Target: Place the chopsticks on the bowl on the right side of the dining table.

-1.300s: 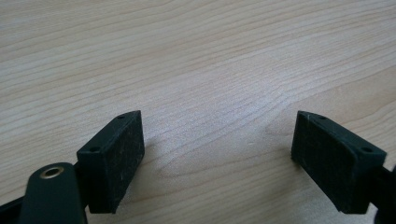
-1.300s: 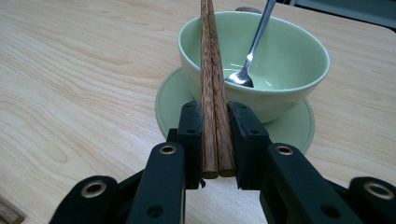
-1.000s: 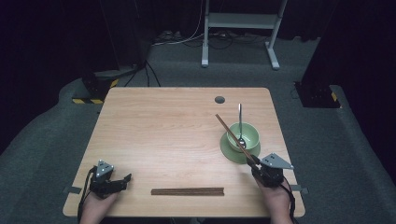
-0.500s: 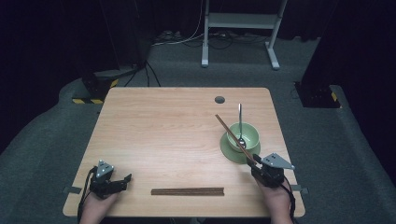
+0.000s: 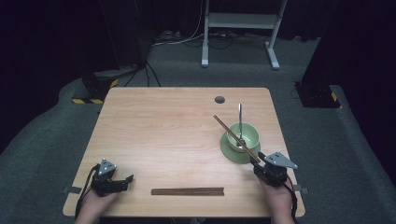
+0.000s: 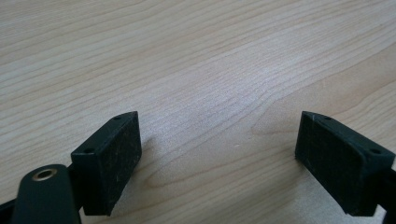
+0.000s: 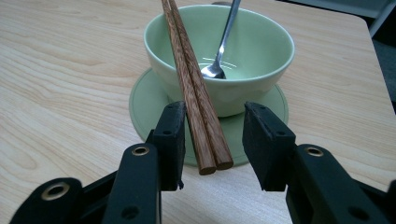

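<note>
A light green bowl [image 5: 250, 133] [image 7: 254, 56] stands on a matching saucer [image 5: 231, 153] [image 7: 144, 109] at the table's right. A metal spoon [image 5: 240, 116] [image 7: 219, 60] leans inside it. A pair of brown chopsticks [image 5: 224, 125] [image 7: 194, 98] rests slanted across the bowl's rim. Their near ends lie between the jaws of my right gripper [image 5: 259, 163] [image 7: 216, 116], which is open; the sticks sit beside one pad with a gap to the other. My left gripper [image 5: 127, 181] [image 6: 219, 126] rests open at the front left over bare wood.
A second pair of brown chopsticks [image 5: 187, 191] lies flat along the table's front edge between my hands. A dark round cable hole [image 5: 219, 99] sits at the back. Beyond the wooden table [image 5: 163, 130], a white stand [image 5: 240, 21] and cables occupy the floor.
</note>
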### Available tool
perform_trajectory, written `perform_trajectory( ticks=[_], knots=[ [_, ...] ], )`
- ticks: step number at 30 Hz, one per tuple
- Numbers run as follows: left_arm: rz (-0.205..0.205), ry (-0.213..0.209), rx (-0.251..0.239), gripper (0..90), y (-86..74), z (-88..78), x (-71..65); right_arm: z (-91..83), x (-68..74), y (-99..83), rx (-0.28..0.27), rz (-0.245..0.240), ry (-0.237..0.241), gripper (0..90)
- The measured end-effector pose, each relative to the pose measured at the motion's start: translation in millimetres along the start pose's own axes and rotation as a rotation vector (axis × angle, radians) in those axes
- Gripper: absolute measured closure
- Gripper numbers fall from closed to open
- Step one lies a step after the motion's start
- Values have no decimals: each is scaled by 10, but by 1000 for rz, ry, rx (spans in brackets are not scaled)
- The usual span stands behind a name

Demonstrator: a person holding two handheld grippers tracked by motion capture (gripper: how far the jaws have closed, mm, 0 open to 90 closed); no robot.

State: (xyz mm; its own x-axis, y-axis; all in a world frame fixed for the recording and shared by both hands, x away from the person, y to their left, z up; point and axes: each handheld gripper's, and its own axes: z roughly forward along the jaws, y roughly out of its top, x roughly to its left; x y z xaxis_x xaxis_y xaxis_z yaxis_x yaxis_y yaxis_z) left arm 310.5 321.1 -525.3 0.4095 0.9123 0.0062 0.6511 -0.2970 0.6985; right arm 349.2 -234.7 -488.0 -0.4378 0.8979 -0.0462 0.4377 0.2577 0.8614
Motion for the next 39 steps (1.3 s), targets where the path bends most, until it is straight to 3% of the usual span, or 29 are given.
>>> perform_trajectory(
  ticks=[4, 10, 18, 22, 25, 28, 33, 36, 39],
  knots=[
    [13, 2, 44, 156, 126, 15, -19, 0, -17, -5, -1, 3, -13, 581],
    [24, -32, -17, 152, 409, 29, -135, 1, -41, -2, -10, 22, -36, 562],
    [56, -94, -77, 148, 798, 199, -496, -5, -73, -26, -7, 22, -67, 528],
    [79, -143, -126, 144, 925, 304, -700, -58, -104, -49, -8, 34, -88, 520],
    [86, -200, -127, 145, 1036, 409, -808, -100, -122, -47, -10, 38, -103, 518],
    [109, -210, -135, 145, 1168, 528, -915, -117, -132, -51, -11, 40, -120, 515],
    [113, -223, -174, 150, 1396, 688, -1078, -126, -161, -11, -4, 45, -133, 510],
    [130, -223, -155, 148, 1530, 793, -1204, -111, -188, 26, -1, 55, -129, 502],
    [135, -222, -168, 148, 1633, 873, -1310, -71, -198, 58, 22, 17, -140, 495]
  ],
)
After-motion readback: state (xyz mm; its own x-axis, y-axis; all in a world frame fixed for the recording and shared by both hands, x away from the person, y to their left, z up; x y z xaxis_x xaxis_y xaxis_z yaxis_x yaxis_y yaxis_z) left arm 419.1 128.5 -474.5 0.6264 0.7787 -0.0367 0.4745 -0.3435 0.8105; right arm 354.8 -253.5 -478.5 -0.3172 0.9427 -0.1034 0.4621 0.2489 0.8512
